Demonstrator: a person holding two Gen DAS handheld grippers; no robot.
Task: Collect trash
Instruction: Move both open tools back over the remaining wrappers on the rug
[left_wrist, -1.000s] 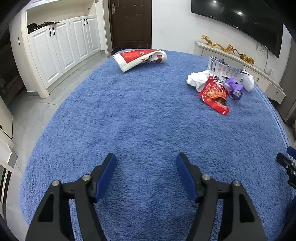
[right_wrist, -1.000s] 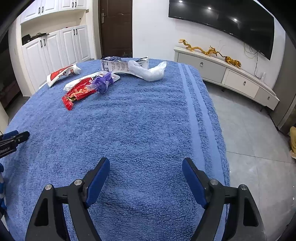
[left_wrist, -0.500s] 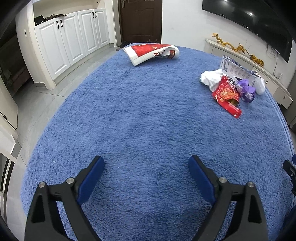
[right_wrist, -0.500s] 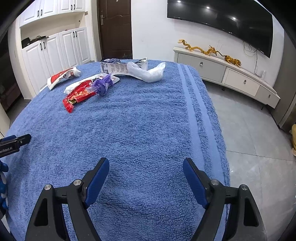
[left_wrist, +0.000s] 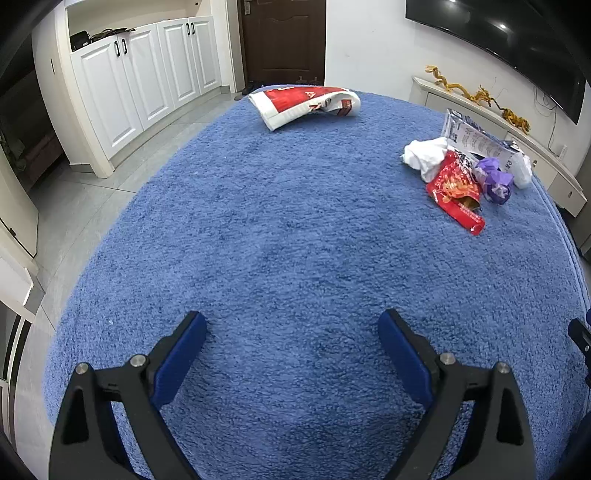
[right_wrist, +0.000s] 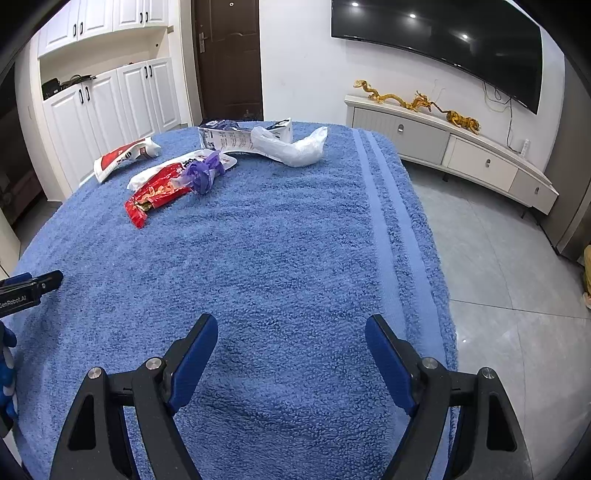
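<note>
We hold the left gripper (left_wrist: 291, 332) and right gripper (right_wrist: 291, 332) spread and empty above the blue towel (right_wrist: 280, 236), well short of the red wrapper (right_wrist: 155, 195), ready to reach.

Bright even indoor light, sharp focus, fisheye-warped dark corners

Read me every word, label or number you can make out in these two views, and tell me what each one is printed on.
"GenRobot.AI": on the black body of the left gripper, at the left edge of the right wrist view; the first letters are cut off.
Red and white bag: white characters, too distorted to read.
White printed carton: dense small print, blurred.
Red snack wrapper: print unreadable.
Nothing else legible.
</note>
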